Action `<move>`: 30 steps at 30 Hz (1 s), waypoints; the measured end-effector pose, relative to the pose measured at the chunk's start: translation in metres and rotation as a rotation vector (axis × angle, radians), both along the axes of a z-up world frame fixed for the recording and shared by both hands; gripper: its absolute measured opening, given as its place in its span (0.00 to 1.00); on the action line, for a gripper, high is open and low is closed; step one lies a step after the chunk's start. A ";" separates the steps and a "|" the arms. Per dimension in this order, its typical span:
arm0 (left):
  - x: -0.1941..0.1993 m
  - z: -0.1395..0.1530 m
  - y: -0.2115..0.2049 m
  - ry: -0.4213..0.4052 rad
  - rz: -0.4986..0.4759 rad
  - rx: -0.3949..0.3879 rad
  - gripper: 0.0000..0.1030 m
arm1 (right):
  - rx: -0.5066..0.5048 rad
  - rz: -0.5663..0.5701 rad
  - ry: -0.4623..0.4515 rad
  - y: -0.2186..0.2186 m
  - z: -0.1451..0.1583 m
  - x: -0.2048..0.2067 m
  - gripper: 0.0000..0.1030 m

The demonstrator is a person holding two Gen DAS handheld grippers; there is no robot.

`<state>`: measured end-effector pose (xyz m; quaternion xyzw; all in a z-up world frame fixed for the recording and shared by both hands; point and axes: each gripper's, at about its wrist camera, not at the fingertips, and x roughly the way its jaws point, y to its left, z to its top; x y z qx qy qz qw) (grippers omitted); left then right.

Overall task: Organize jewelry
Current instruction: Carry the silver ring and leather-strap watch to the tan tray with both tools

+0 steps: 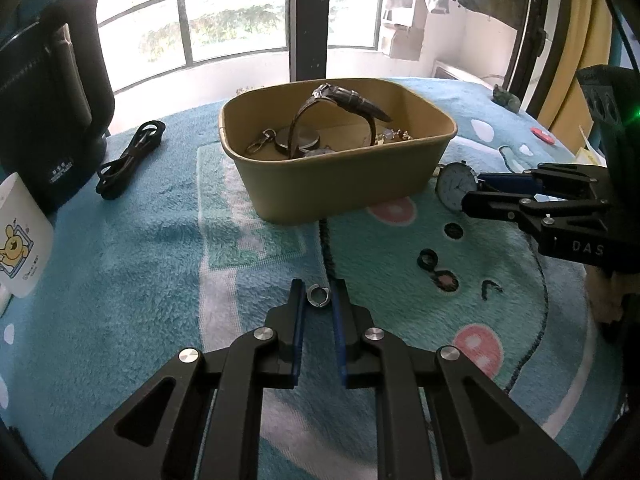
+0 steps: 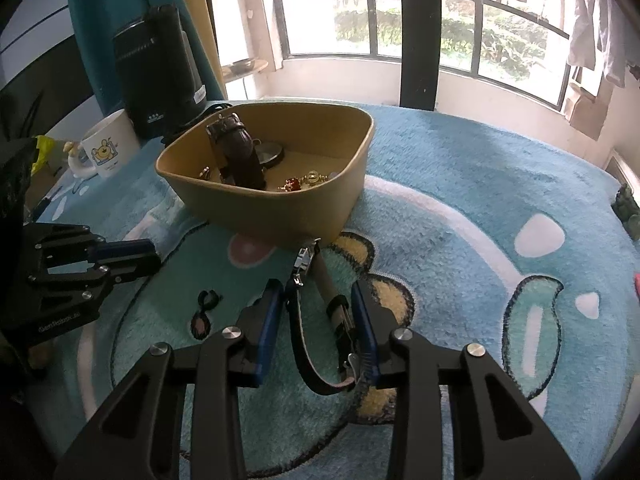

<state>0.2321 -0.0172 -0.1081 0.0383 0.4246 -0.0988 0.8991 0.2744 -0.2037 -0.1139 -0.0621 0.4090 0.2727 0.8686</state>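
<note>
A tan paper box (image 1: 344, 184) stands on the blue rug and holds a brown-strapped watch (image 1: 348, 100), a keyring and beaded pieces; it also shows in the right wrist view (image 2: 280, 212). A small silver open ring (image 1: 318, 295) lies on the rug between the tips of my left gripper (image 1: 319, 292), whose jaws are open around it. A watch with a white dial (image 1: 456, 184) and dark strap (image 2: 316, 344) lies beside the box; my right gripper (image 2: 318, 300) is open, its fingers either side of the strap.
A black kettle (image 1: 52, 120), a coiled black cable (image 1: 130, 160) and a white cartoon mug (image 1: 20, 240) stand at the left. A small green figure (image 1: 506, 98) and a red disc (image 1: 543, 134) lie at the far right. The rug has a cartoon face pattern.
</note>
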 end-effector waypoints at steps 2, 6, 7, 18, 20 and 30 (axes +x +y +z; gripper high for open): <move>-0.002 0.002 0.000 -0.007 0.000 -0.001 0.14 | -0.002 -0.002 -0.004 -0.001 0.001 -0.001 0.33; -0.007 0.009 0.001 -0.024 0.000 -0.004 0.14 | -0.008 -0.003 -0.014 -0.002 0.004 -0.003 0.31; -0.009 0.011 0.001 -0.031 -0.001 -0.006 0.14 | -0.008 -0.003 -0.018 -0.002 0.006 -0.004 0.30; -0.025 0.032 0.003 -0.089 -0.005 -0.007 0.14 | -0.005 -0.012 -0.048 -0.004 0.017 -0.019 0.27; -0.026 0.036 0.004 -0.102 -0.002 -0.010 0.14 | -0.005 -0.014 -0.054 -0.004 0.021 -0.021 0.27; -0.031 0.059 0.004 -0.159 -0.011 -0.012 0.14 | -0.001 -0.024 -0.113 -0.008 0.049 -0.030 0.26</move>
